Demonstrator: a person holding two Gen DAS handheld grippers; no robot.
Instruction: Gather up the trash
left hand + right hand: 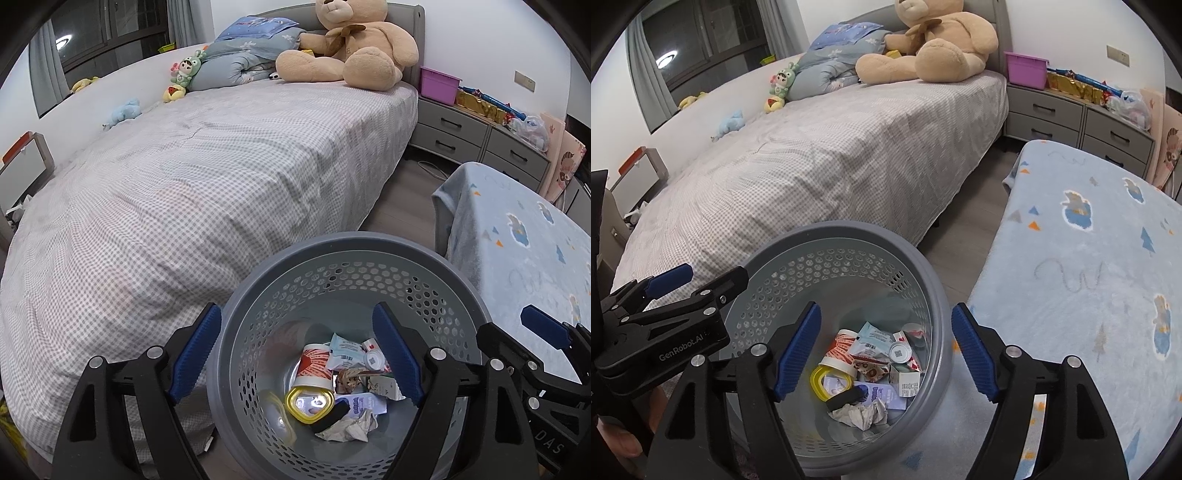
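Observation:
A grey perforated bin (332,247) stands on the floor between the bed and a blanket-covered table; it also shows in the right wrist view (938,288). Inside lie several pieces of trash: a paper cup (314,363), a yellow-rimmed lid (308,404), wrappers (345,349), a small carton (380,386) and crumpled tissue (351,428). My left gripper (299,354) is open and empty above the bin's left side. My right gripper (886,354) is open and empty above the bin's right side, and shows at the right edge of the left wrist view (543,326).
A bed with a checked sheet (207,177) stands left of the bin, with a large teddy bear (351,40), folded bedding and small toys. A table under a blue blanket (1089,277) stands to the right. Grey drawers (476,136) with clutter line the far wall.

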